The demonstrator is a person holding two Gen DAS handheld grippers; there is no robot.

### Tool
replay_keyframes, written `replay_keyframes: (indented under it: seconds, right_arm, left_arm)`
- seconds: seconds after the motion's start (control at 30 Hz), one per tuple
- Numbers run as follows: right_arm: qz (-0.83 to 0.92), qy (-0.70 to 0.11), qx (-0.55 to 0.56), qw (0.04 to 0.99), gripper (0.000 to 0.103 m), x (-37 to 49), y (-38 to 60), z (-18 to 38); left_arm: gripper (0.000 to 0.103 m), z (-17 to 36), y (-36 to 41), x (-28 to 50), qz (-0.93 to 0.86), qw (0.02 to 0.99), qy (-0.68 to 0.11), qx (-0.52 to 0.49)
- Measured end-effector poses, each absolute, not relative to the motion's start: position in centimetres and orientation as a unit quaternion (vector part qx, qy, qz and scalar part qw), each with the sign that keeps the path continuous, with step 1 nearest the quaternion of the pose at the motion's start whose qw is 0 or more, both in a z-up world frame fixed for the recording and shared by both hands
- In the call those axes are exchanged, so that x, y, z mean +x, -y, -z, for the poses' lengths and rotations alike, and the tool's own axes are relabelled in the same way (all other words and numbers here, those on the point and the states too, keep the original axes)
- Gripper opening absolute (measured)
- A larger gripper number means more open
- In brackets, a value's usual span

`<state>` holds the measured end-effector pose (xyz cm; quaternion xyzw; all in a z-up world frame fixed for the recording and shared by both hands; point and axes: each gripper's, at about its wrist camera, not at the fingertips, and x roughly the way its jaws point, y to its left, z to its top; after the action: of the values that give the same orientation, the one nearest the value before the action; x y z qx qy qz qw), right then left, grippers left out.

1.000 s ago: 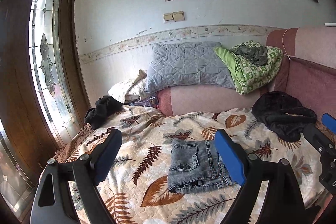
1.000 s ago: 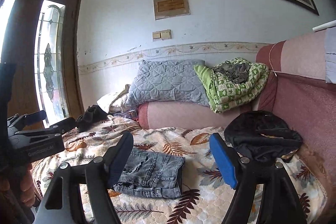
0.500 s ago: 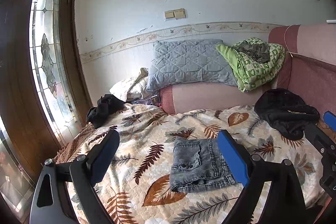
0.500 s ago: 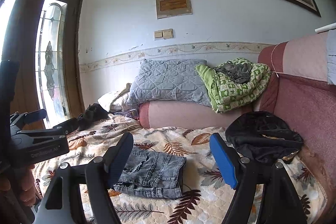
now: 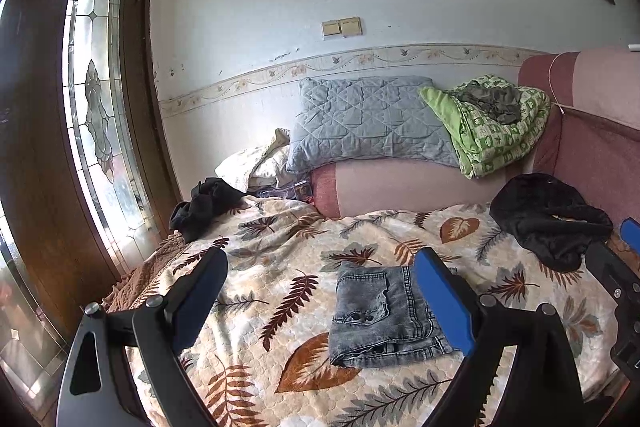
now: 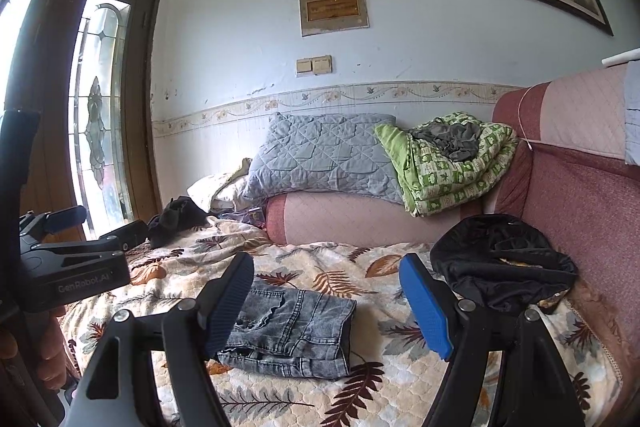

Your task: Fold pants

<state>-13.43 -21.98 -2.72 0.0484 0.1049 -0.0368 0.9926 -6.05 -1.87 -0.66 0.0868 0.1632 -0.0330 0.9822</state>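
Both claws, left claw (image 5: 320,301) and right claw (image 6: 326,301), spread, empty, above folded pants (image 5: 382,315).

**Colours and patterns on the bed**

Washed grey denim with darker seams on the folded pants (image 5: 384,311). Cream quilted bedspread (image 5: 280,251) printed with rust, brown and grey leaves. Plain black garment (image 6: 504,263). Grey diamond-stitched pillow (image 5: 368,123). Lime green blanket (image 6: 452,163) with white patterned squares. Pink and maroon sofa back (image 6: 580,163). Blue pads, black frame on left claw (image 5: 320,299) and right claw (image 6: 328,303).
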Motion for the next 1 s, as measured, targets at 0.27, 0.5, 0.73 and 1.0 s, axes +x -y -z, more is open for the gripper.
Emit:
replay_keyframes:
  seconds: [0.27, 0.5, 0.73, 1.0]
  right_arm:
    - [0.038, -0.101, 0.048, 0.993, 0.078, -13.75, 22.2, 2.49]
    - [0.035, -0.101, 0.049, 0.993, 0.078, -13.88, 22.18, 2.46]
    - [0.033, -0.106, 0.045, 0.993, 0.079, -14.03, 21.74, 2.69]
    - [0.03, -0.104, 0.041, 0.993, 0.079, -14.16, 21.49, 2.71]
  left_arm:
    - [0.094, 0.37, 1.86, -6.43, 0.03, 0.983, -0.16, 0.085]
    - [0.095, 0.34, 1.64, -6.48, 0.02, 0.984, -0.159, 0.084]
    - [0.095, 0.61, 1.41, -6.29, 0.014, 0.983, -0.162, 0.083]
    - [0.095, 0.73, 1.01, -6.04, 0.006, 0.983, -0.165, 0.076]
